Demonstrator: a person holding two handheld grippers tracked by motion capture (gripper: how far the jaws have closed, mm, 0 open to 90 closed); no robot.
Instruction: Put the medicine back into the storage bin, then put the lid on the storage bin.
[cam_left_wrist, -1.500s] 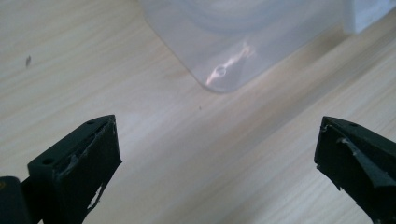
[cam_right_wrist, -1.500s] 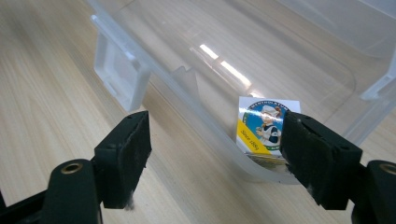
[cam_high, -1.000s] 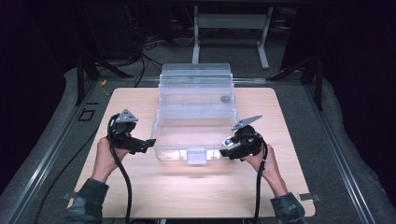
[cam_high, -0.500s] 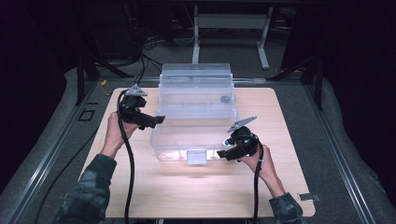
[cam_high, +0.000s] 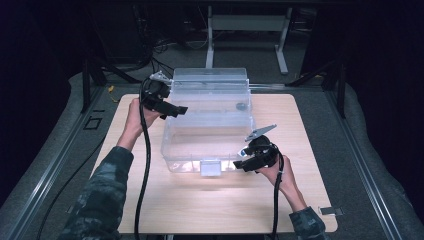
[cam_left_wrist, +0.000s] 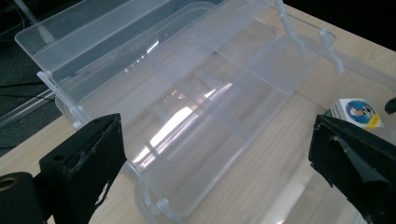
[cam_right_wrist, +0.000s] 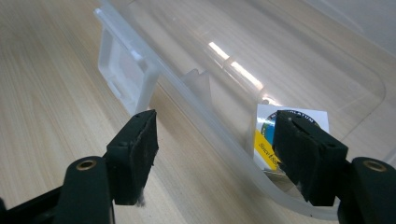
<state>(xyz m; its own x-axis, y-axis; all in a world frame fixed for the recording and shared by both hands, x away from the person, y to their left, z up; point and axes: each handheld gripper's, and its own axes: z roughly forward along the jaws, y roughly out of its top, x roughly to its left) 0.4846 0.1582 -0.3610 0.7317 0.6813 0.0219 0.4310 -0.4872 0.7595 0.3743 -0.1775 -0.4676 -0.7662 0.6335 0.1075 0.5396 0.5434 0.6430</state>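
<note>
From the high view, a clear plastic box (cam_high: 207, 125) sits in the middle of a pale wooden table (cam_high: 305, 200), its lid (cam_high: 210, 82) swung up and back at the far side. A white latch (cam_high: 210, 168) shows on the near wall, and a small dark thing lies inside near the right wall, too small to tell what it is. The left gripper (cam_high: 172, 109) hangs at the box's far left corner, jaws apart with nothing between them. The right gripper (cam_high: 242, 164) sits at the near right corner, beside the rim. Around the table lie grey padded mats, and behind it a dark room with a metal stand and cables.

In the left gripper view, the jaws stand wide with nothing between them. Beyond them the see-through lid leans back on its hinges, ribbed and glossy with reflections, and a round sticker (cam_left_wrist: 357, 112) shows at the right.

In the right gripper view, the jaws straddle the box's curved rim (cam_right_wrist: 233, 154), one outside and one inside, half open and just closing, not yet pressing on it. A yellow and white label (cam_right_wrist: 266, 135) sits behind the wall. The latch (cam_right_wrist: 123, 70) juts out at the left over light wood grain.
</note>
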